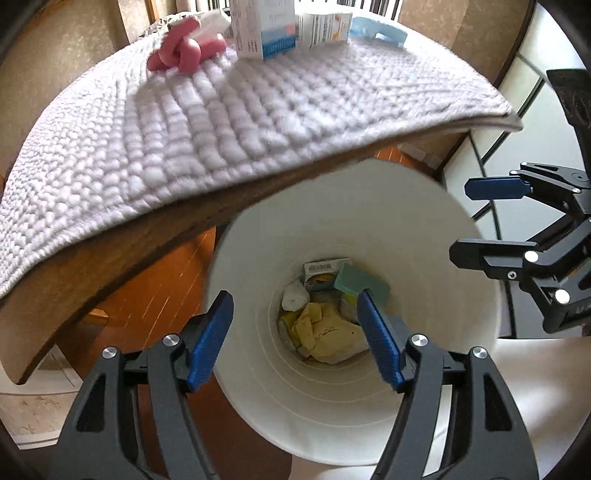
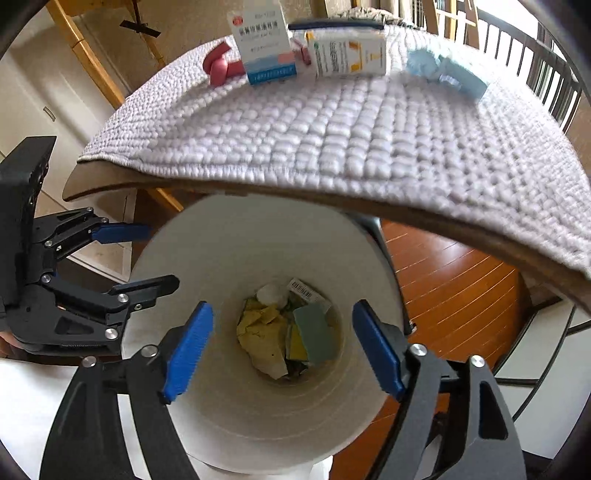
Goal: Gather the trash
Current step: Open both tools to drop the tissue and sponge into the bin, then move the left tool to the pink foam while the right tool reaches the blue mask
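A white bin (image 1: pixel 332 206) (image 2: pixel 240 240) stands on the floor beside the table. At its bottom lie crumpled yellow paper (image 1: pixel 328 332) (image 2: pixel 262 332), a green block (image 1: pixel 354 278) (image 2: pixel 316 332), a white tissue wad (image 1: pixel 295 297) (image 2: pixel 271 291) and a barcoded box (image 1: pixel 321 267) (image 2: pixel 304 288). My left gripper (image 1: pixel 293 299) (image 2: pixel 160 258) hangs over the bin mouth, open, with nothing between its blue pads. My right gripper (image 2: pixel 282 308) (image 1: pixel 461 221) hovers beside it over the same bin, open and holding nothing.
The table edge overhangs the bin, covered by a white quilted mat (image 1: pixel 221 129) (image 2: pixel 332 147). At its far side lie a pink knotted item (image 1: pixel 184 48), two medicine boxes (image 1: pixel 266 29) (image 1: pixel 325 26) and a light blue item (image 1: pixel 376 31). Wooden floor (image 1: pixel 155 288) surrounds the bin.
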`<state>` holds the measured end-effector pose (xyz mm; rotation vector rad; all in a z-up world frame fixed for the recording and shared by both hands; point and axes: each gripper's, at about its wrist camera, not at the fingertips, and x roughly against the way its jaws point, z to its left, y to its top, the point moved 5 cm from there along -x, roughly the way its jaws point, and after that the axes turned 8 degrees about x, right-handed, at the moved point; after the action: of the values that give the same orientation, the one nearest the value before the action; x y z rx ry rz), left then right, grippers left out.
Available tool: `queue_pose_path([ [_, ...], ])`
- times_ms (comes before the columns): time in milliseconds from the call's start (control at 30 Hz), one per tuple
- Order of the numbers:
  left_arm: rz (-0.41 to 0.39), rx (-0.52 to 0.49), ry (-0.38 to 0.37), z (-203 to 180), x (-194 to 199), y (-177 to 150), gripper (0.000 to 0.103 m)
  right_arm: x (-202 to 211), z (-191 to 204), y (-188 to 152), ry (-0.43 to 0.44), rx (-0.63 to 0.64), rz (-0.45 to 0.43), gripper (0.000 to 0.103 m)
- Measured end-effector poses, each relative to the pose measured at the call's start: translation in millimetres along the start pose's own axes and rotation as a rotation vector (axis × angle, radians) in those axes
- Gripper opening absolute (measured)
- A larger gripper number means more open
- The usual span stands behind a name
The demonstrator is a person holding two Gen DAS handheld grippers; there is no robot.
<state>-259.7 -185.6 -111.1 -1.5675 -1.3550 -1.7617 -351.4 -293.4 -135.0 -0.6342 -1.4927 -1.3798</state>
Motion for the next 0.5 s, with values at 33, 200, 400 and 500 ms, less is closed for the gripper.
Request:
queue_pose_path([
  [33,-0.012,-0.001,-0.011,0,7,3,0.078,6,-1,2,-0.015,0.007,-0.012,0.079],
  [200,-0.212,-0.008,-0.018,14,65,26,0.102,57,-14,25,-0.191,0.058,-0.172,0.099],
  [400,-0.287,0.101,0.042,55,72,74,0.102,86,-83,64,-0.229,-0.142,-0.313,0.099],
  [500,-0.308,0.115,0.062,72,59,98,0.102,77,-118,83,-0.232,-0.202,-0.321,0.099],
])
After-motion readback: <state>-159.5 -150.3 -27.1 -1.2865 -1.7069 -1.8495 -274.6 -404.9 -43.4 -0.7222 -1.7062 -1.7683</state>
